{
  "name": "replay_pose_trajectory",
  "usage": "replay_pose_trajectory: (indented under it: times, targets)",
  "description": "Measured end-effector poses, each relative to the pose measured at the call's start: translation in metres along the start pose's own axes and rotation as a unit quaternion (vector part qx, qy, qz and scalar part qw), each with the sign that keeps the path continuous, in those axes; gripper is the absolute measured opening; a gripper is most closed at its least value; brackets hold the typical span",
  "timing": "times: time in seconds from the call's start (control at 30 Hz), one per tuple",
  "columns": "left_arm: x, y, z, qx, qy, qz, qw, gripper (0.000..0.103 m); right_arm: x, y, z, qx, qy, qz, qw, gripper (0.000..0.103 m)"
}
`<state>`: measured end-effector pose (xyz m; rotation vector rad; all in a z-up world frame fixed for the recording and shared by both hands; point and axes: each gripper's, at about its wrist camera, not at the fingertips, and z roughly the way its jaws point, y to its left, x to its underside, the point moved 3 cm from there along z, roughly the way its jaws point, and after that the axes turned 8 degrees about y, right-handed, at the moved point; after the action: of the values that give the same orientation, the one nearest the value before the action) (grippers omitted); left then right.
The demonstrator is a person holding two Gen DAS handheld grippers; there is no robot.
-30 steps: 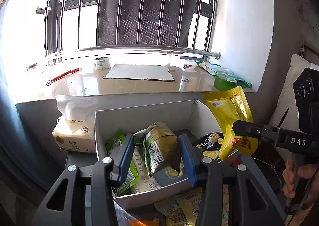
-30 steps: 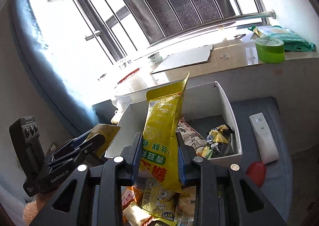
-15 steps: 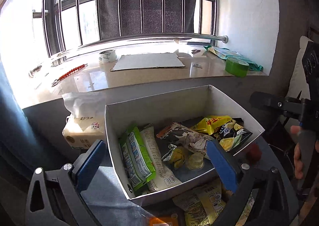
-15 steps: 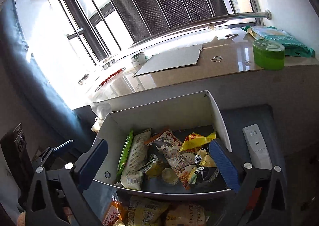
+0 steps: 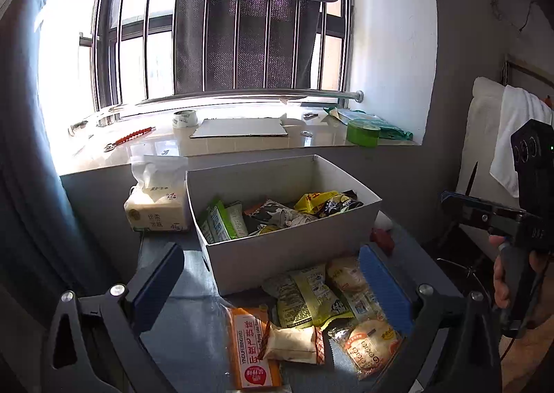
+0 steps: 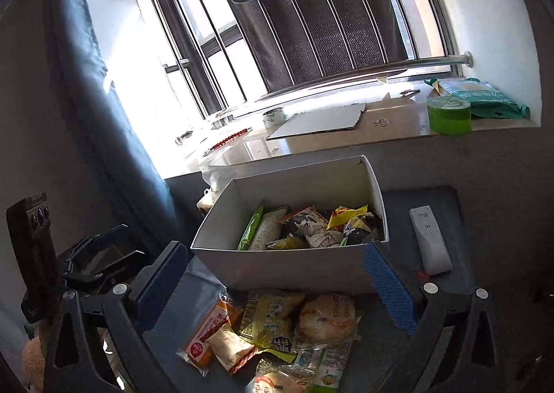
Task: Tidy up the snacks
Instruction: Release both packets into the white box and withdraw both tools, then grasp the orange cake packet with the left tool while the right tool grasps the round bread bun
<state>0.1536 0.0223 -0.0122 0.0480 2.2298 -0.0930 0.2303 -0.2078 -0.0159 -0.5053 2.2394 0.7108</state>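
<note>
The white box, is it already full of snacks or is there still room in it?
Still room. In the white box the snacks cover only the bottom, well below the rim, and the far inner wall is bare.

A second ago the left gripper (image 5: 270,285) clamped a brown-green packet and the right gripper (image 6: 277,285) a yellow bag (image 6: 346,213). Both now gape empty, drawn back from the white box (image 5: 294,247), where the bag lies.
</note>
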Motion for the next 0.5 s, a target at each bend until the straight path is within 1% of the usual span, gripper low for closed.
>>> replay_pose_trajectory:
  times: [0.03,0.1,0.2,0.3,0.4,0.47,0.5]
  targets:
    - [0.012,-0.003,-0.009,0.000,-0.005,-0.003,1.0000,0.103,0.013,0.002,-0.007,0.001,-0.001,-0.006,1.000,0.103]
    - [0.037,-0.010,-0.022,0.011,-0.003,-0.013,0.9999,0.103,0.039,0.004,-0.021,0.009,-0.007,-0.009,1.000,0.103]
    - [0.073,-0.015,-0.037,0.024,0.003,-0.036,0.9990,0.103,0.077,0.006,-0.035,0.014,-0.009,0.005,1.000,0.103]
    - [0.103,-0.021,-0.047,0.015,0.010,-0.049,0.9986,0.103,0.110,0.007,-0.046,0.023,-0.008,0.022,0.999,0.103]
    - [0.121,-0.025,-0.052,0.027,0.017,-0.050,0.9983,0.103,0.133,0.011,-0.046,0.026,0.006,0.022,0.999,0.103]
    - [0.128,-0.025,-0.052,0.015,0.018,-0.049,0.9985,0.103,0.142,0.013,-0.041,0.022,0.018,0.019,0.999,0.103]
    - [0.129,-0.025,-0.050,0.017,0.023,-0.049,0.9984,0.103,0.144,0.013,-0.038,0.023,0.022,0.016,0.999,0.103]
